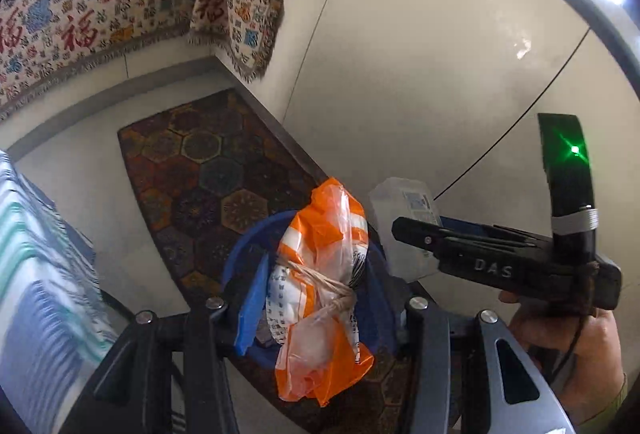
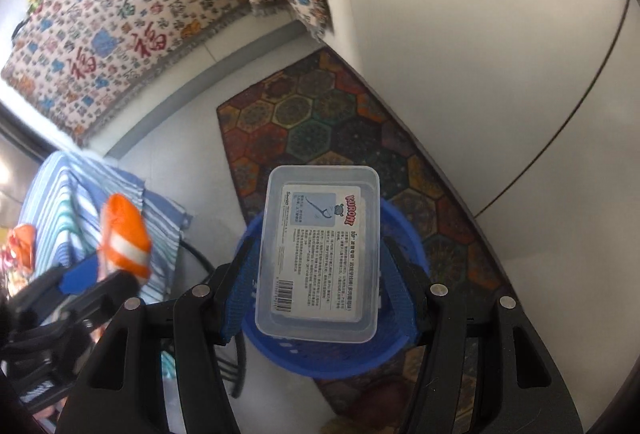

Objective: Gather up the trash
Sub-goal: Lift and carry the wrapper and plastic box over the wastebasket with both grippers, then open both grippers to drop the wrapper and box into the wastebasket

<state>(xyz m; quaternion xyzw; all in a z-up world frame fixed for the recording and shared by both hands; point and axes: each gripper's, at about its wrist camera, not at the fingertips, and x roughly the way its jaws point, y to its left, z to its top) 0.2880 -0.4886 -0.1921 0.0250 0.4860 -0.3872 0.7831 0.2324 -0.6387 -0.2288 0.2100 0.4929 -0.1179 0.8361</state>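
Left wrist view: the left gripper point(image 1: 316, 314) clamps a tied orange-and-white plastic bag point(image 1: 320, 290) over the blue bin point(image 1: 252, 234). Right wrist view: the right gripper point(image 2: 320, 298) squeezes a clear plastic box point(image 2: 320, 254) above that bin, label reading "YURONI". Both pieces look ready to drop; neither is in yet. "DAS" shows on the other tool's body.
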